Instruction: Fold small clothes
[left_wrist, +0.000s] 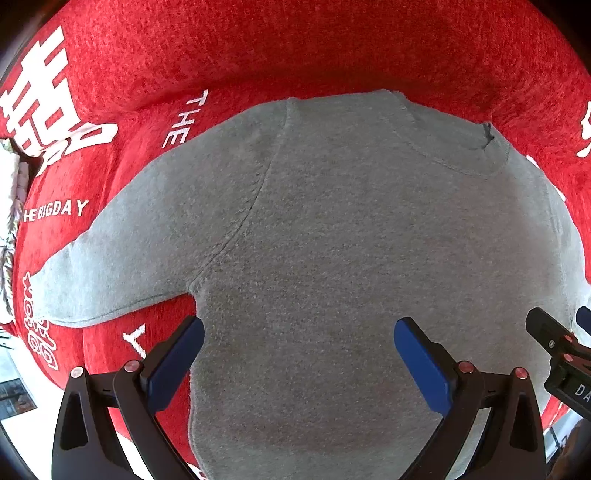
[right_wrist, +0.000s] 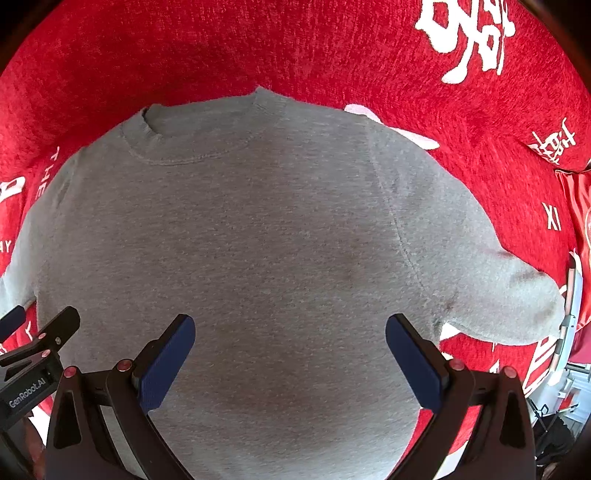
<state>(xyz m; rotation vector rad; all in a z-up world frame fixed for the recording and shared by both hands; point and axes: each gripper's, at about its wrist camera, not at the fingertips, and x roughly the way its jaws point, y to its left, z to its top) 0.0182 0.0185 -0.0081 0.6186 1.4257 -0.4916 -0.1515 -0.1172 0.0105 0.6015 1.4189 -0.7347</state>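
Red cloth with white lettering covers the surface; a grey sweater lies flat on it, beneath the released left gripper. From the right wrist, the right gripper hovers spread wide over the same sweater.

Both cameras look down from close up, side by side. Both see the same gray shirt on the red cloth.

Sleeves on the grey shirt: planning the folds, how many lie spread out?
2: one sleeve out to the left of the grey knit shirt, the other sleeve out to its right.
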